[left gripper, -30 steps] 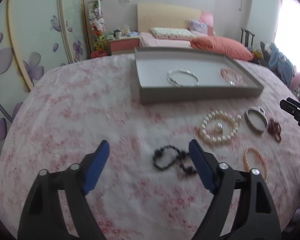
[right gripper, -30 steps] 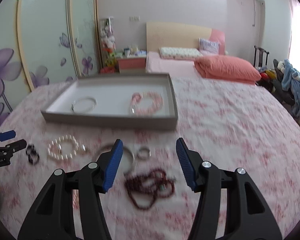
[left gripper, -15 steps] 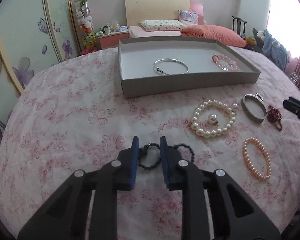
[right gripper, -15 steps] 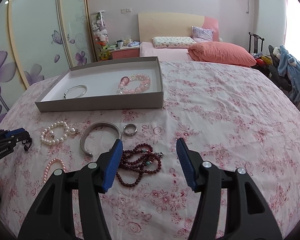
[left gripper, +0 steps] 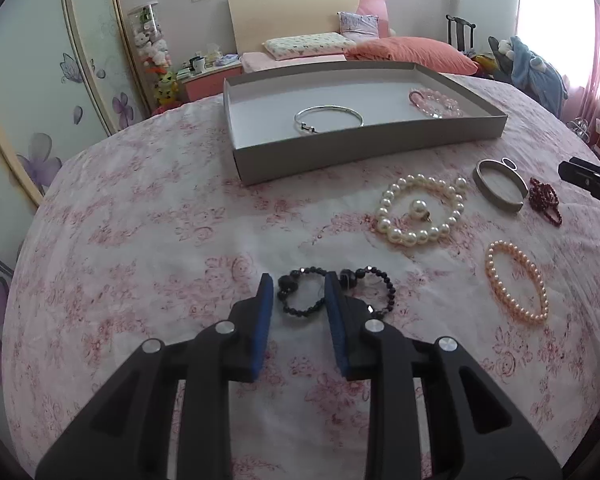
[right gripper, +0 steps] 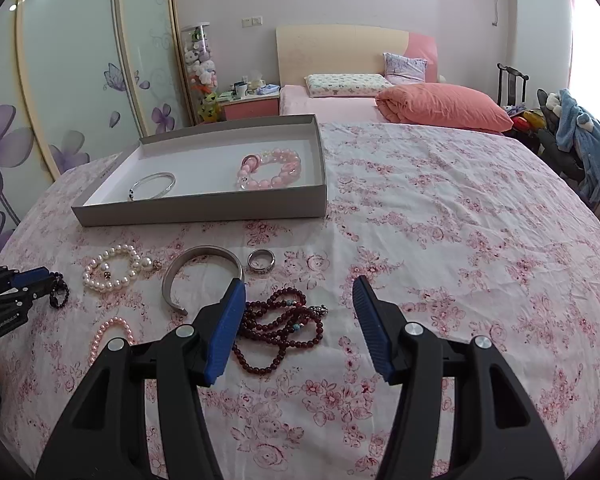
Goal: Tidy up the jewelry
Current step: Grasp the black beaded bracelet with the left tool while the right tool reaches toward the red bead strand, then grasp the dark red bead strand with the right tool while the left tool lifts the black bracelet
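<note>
A table (right gripper: 440, 208) covered in a pink floral cloth carries everything. Toward its far side sits a shallow grey box (right gripper: 204, 206) holding a thin silver bangle (right gripper: 153, 185) and a pink bead bracelet (right gripper: 271, 168). On the cloth in front lie a white pearl bracelet (left gripper: 422, 210), a wide metal cuff (right gripper: 198, 276), a dark red bead strand (right gripper: 284, 326), a peach pearl bracelet (left gripper: 518, 282), a black bead bracelet (left gripper: 334, 294) and a small ring (right gripper: 261, 260).

The left gripper (left gripper: 298, 294) straddles one loop of the black bead bracelet, its narrow jaws opening slightly. The right gripper (right gripper: 300, 300) hangs over the red strand, jaws spread, gripping nothing.
</note>
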Demonstrator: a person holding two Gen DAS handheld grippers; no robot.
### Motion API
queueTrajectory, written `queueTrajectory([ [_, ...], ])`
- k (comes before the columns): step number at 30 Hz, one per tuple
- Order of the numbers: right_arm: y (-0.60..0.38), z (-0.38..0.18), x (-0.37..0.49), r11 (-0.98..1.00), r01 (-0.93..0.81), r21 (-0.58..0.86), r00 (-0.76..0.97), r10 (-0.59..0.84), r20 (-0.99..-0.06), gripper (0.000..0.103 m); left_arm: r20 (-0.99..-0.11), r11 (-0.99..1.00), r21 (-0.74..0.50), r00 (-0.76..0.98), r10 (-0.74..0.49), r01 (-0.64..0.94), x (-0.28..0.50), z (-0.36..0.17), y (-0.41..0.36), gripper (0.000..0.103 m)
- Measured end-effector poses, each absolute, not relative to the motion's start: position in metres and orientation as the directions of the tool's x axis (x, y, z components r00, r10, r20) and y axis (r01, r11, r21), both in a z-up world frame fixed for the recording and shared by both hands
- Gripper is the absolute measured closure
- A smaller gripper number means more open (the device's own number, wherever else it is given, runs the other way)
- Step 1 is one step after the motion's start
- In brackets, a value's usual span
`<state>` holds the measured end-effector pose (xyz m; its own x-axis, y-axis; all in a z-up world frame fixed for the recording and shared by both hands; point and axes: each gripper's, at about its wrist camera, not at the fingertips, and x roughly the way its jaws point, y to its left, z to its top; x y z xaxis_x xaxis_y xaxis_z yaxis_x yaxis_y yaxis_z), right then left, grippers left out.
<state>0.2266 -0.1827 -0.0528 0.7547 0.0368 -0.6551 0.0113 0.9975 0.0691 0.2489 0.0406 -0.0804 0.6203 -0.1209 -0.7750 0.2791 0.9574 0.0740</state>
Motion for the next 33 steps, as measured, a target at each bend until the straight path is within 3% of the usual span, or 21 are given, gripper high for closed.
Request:
queueTrajectory([
  [2, -0.183, -0.053, 0.226, 0.998, 0.010, 0.069, 0.755, 0.037, -0.655, 0.046, -0.778, 0.956, 0.063, 0.614, -0.133, 0.287, 0.252, -0.080, 0.041, 0.078],
  [6, -0.185, -0.052, 0.227, 0.997, 0.016, 0.071, 0.755, 0.035, -0.655, 0.046, -0.779, 0.943, 0.073, 0.609, -0.149, 0.324, 0.255, -0.081, 0.038, 0.092],
  [11, -0.186, -0.052, 0.228, 0.997, 0.017, 0.078, 0.755, 0.038, -0.655, 0.046, -0.772, 0.948, 0.105, 0.626, -0.112, 0.300, 0.253, -0.080, 0.038, 0.093],
  [24, -0.187, -0.051, 0.227, 0.997, 0.012, 0.078, 0.760, 0.041, -0.649, 0.044, -0.725, 0.961, 0.012, 0.664, -0.182, 0.276, 0.246, -0.058, 0.051, 0.093],
  [33, -0.193, -0.065, 0.230, 0.996, -0.003, 0.084, 0.699, 0.062, -0.712, 0.042, -0.673, 0.952, -0.035, 0.698, -0.247, 0.304, 0.238, -0.037, 0.046, 0.093],
])
